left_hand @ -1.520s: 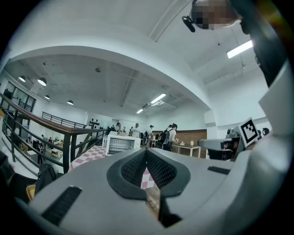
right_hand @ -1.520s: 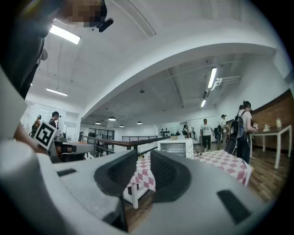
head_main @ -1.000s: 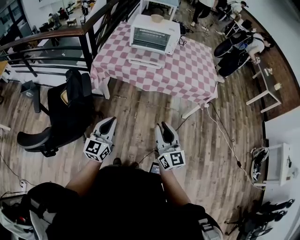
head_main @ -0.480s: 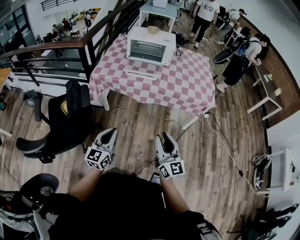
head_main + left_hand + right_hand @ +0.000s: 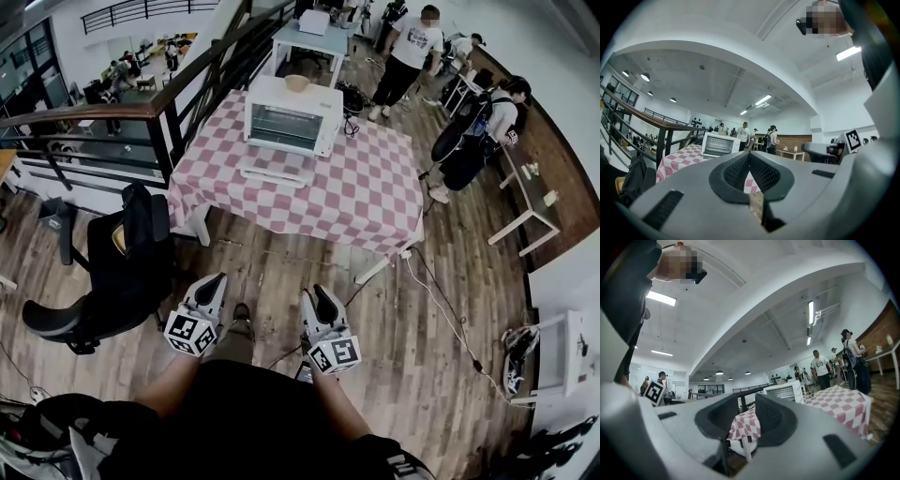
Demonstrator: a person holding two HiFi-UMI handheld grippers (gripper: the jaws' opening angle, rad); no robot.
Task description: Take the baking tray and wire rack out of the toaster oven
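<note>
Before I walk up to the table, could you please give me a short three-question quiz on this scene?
1. True or false: the left gripper and right gripper are already at the toaster oven.
2. What sits on top of the toaster oven? A) a small bowl B) a kettle C) a folded cloth
3. Which gripper shows a gap between its jaws?

Key
1. False: both hang over the wooden floor, short of the checked table.
2. A.
3. The right gripper, and nothing is between its jaws. The left gripper's jaws meet at the tips.
</note>
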